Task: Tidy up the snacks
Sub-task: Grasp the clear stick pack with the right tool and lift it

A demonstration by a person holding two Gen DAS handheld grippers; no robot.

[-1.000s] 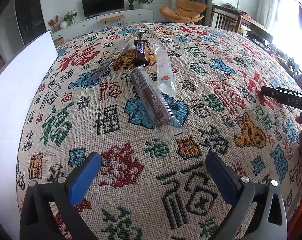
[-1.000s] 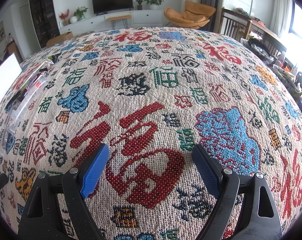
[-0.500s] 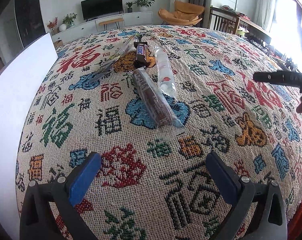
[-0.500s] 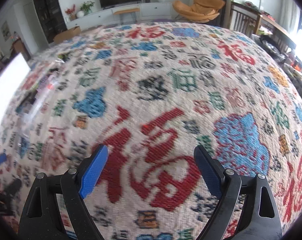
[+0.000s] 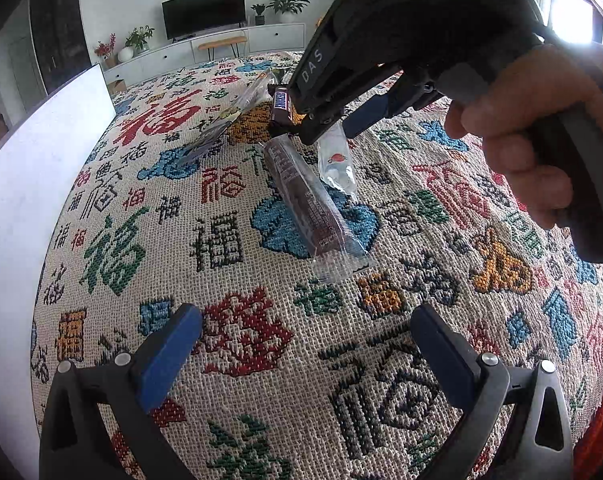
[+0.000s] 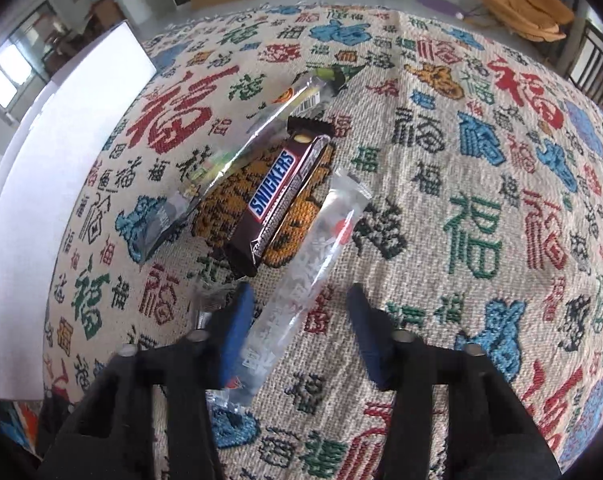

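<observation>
Several snacks lie on the patterned tablecloth (image 5: 229, 240). A Snickers bar (image 6: 277, 188) lies between a silver-green packet (image 6: 241, 148) and a clear packet with a red spot (image 6: 317, 256). A dark brown bar in clear wrap (image 5: 305, 196) lies nearest my left gripper (image 5: 301, 344), which is open and empty above the cloth. My right gripper (image 6: 297, 312) is open and straddles the lower part of the clear packet (image 5: 335, 158). In the left wrist view the right gripper (image 5: 333, 124) hovers over the snacks, held by a hand (image 5: 541, 128).
A white board (image 5: 29, 184) stands along the table's left edge; it also shows in the right wrist view (image 6: 53, 168). Behind the table are a TV cabinet (image 5: 221, 44), plants and an orange chair (image 6: 521, 4).
My right gripper has swung left across the table and now hovers over the snacks with the clear packet between its fingers. My left gripper has stayed in place.
</observation>
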